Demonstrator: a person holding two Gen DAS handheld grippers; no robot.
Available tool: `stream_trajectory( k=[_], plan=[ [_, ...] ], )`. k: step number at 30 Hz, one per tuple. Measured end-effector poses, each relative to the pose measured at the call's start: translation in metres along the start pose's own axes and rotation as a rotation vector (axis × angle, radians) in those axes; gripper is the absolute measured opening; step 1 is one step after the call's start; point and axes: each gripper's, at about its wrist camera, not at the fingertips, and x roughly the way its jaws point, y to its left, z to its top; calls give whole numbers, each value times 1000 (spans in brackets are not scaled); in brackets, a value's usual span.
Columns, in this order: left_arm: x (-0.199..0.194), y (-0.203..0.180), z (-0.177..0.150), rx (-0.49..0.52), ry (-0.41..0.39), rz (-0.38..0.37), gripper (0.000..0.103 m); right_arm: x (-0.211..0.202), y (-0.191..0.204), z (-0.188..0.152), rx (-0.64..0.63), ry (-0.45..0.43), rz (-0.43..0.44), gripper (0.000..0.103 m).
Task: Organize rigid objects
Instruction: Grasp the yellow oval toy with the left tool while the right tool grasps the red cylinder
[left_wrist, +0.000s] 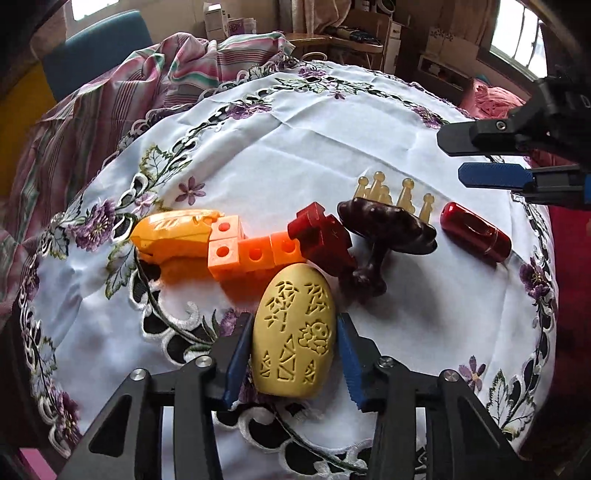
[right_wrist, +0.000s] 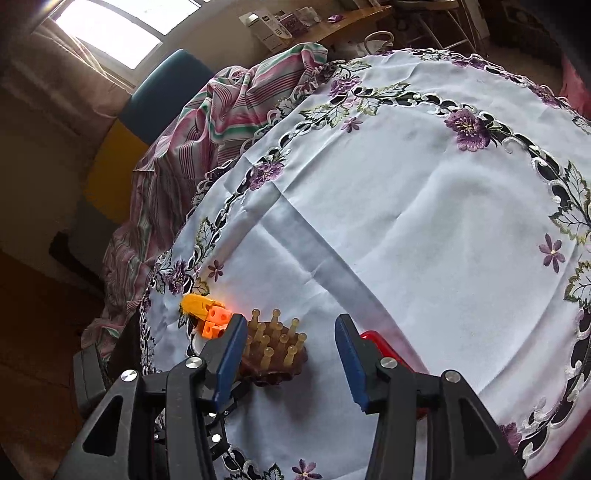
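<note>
- My left hand-held gripper (left_wrist: 293, 363) is clamped on the gold carved oval (left_wrist: 293, 336).
- Just beyond it lie orange blocks (left_wrist: 236, 247) and a red block (left_wrist: 321, 236).
- My right hand-held gripper (right_wrist: 291, 360) stands apart, empty, over the desk (right_wrist: 424, 221).

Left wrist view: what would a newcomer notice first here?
The tan oval carved block sits between the left gripper and its blue pads, on the white embroidered tablecloth. Beyond it runs a row of orange plastic cubes, a dark red block and a glossy red cylinder.
</note>
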Motion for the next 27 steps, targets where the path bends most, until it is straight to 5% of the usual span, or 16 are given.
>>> stream_trajectory(
  k=[10,27],
  plan=[
    [-42,-2,-54,-281,-47,-28,45,2,-16,3,38,16,-87,50],
    [-126,-11,-123,-453,-179,-21,45,27,-1,-17,-175,151,-327,47]
  ],
)
